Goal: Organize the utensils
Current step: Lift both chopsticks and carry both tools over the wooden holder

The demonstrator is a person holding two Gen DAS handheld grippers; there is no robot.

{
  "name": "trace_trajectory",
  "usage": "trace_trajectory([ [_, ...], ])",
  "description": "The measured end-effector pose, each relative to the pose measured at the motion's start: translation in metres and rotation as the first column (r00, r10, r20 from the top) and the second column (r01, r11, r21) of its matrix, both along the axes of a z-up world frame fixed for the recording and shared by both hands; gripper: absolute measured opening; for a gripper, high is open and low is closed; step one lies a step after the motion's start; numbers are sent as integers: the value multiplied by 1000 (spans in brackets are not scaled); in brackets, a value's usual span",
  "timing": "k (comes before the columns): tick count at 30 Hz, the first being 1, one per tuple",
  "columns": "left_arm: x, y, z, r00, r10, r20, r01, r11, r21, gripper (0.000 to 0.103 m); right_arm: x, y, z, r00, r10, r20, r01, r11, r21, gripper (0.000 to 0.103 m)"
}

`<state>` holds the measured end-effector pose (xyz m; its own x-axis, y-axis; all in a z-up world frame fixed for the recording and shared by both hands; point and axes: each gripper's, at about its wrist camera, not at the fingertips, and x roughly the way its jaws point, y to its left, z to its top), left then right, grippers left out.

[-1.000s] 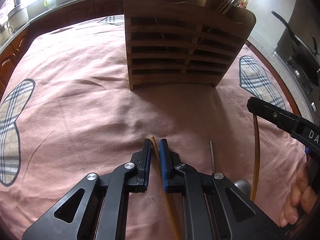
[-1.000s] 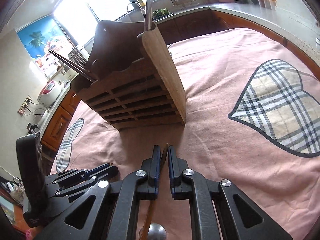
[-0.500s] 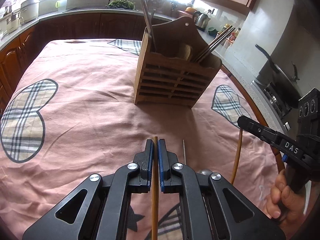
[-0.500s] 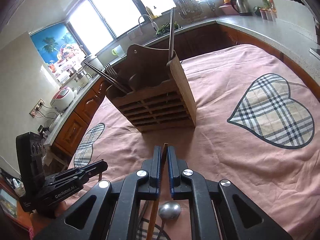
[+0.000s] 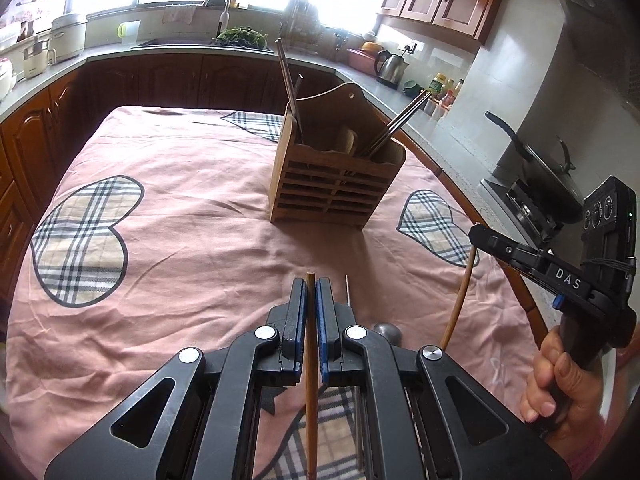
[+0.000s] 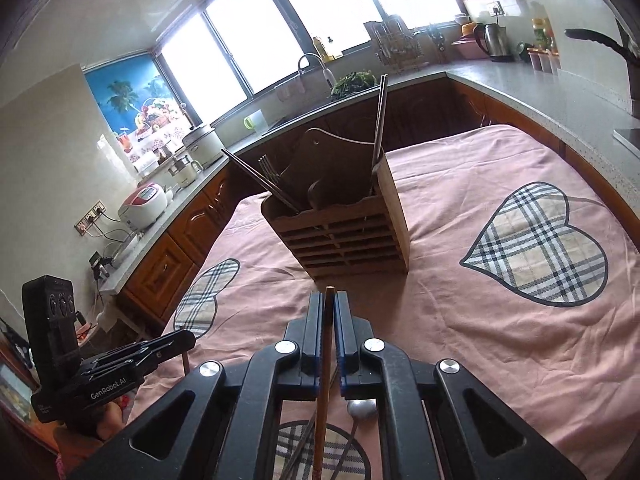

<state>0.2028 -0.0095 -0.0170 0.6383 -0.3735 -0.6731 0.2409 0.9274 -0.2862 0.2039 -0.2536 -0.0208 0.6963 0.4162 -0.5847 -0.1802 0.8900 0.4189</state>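
Observation:
A slatted wooden utensil holder (image 5: 336,188) (image 6: 344,232) stands upright on the pink cloth, with metal chopsticks and other utensils inside. My left gripper (image 5: 311,282) is shut on a wooden chopstick (image 5: 311,380), held above the cloth. My right gripper (image 6: 328,295) is shut on another wooden chopstick (image 6: 323,396). In the left wrist view the right gripper (image 5: 478,236) shows at the right edge with its chopstick (image 5: 458,300) hanging down. The left gripper (image 6: 186,338) appears at lower left in the right wrist view. A metal spoon (image 5: 387,330) (image 6: 362,408) and other utensils lie on the cloth below.
The pink cloth (image 5: 180,248) with plaid hearts covers the table. Kitchen counters ring it: a sink (image 5: 218,4) at the back, a kettle (image 5: 390,66), a stove with a black pan (image 5: 536,168) on the right. A person's hand (image 5: 560,376) holds the right gripper's handle.
Both grippers have risen and drawn back from the holder, each keeping its wooden chopstick. The holder now looks smaller and farther away, and more of the kitchen shows.

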Motion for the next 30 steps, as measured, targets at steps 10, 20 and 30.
trace_trajectory([
  [10, -21, 10, 18, 998, 32, 56, -30, 999, -24, 4, -20, 6, 18, 998, 5, 55, -4, 1000, -18, 5],
  [20, -35, 21, 36, 992, 57, 112, -51, 997, -61, 4, -37, 2, 39, 991, -14, 129, 18, 999, -29, 5],
  [30, -41, 21, 52, 983, 81, 164, -71, 995, -68, 4, -46, -3, 53, 985, -27, 172, 32, 999, -23, 5],
])
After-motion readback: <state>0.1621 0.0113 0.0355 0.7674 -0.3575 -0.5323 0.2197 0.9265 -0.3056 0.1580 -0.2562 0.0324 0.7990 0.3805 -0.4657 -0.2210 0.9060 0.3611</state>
